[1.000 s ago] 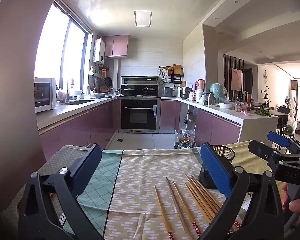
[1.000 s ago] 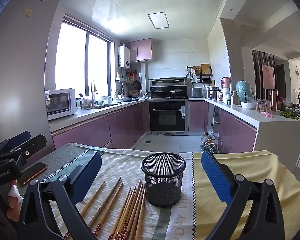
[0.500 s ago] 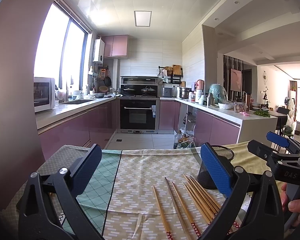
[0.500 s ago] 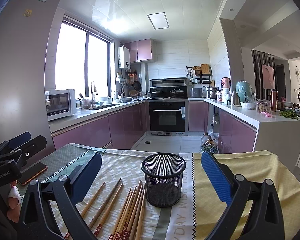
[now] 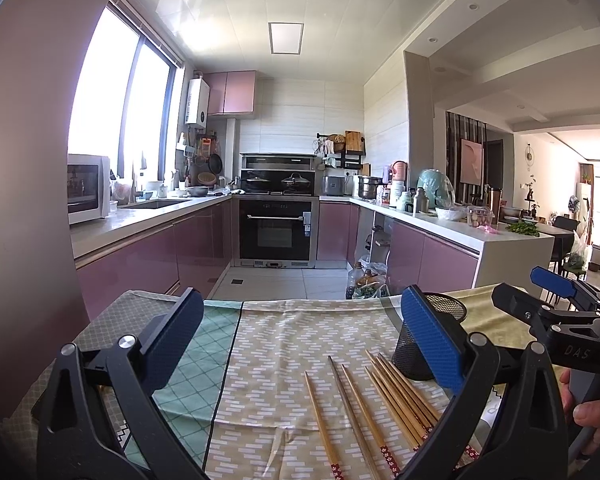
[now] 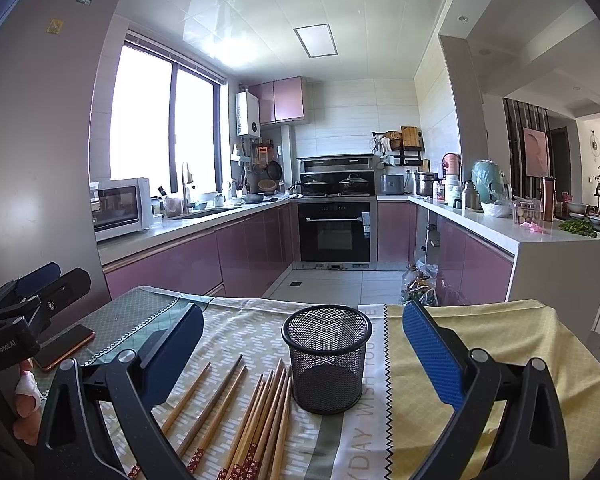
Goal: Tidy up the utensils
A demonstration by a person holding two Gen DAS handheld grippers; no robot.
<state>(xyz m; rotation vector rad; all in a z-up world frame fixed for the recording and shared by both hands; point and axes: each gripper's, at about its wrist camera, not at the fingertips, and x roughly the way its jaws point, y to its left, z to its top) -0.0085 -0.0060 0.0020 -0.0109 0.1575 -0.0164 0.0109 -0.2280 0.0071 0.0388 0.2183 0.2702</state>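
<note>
The cloth-covered counter (image 6: 480, 344) carries loose chopsticks (image 6: 256, 412), an upright mesh cup (image 6: 327, 360) beside them, and a phone (image 6: 62, 347).

Both cams are mounted low behind own fingers, aimed fwd across the tabletop (image 5: 300, 332) twd the kitchen; oven (image 5: 276, 232) is seen near centre in each.

Left wrist view: taken from the left side, near the cloth; chopsticks (image 5: 380, 396) lie right of centre, mesh cup (image 5: 420, 344) partly hidden behind the right finger (image 5: 432, 344). Right gripper (image 5: 552, 292) is caught at the right edge.

Right wrist view: taken further right, cup (image 6: 326, 360) close and centred, chopsticks (image 6: 256, 408) left of it, phone (image 6: 64, 346) far left. Left gripper (image 6: 44, 280) is caught at the left edge.

Shared: cup, chopsticks, cloth, kitchen bkgd.
</note>
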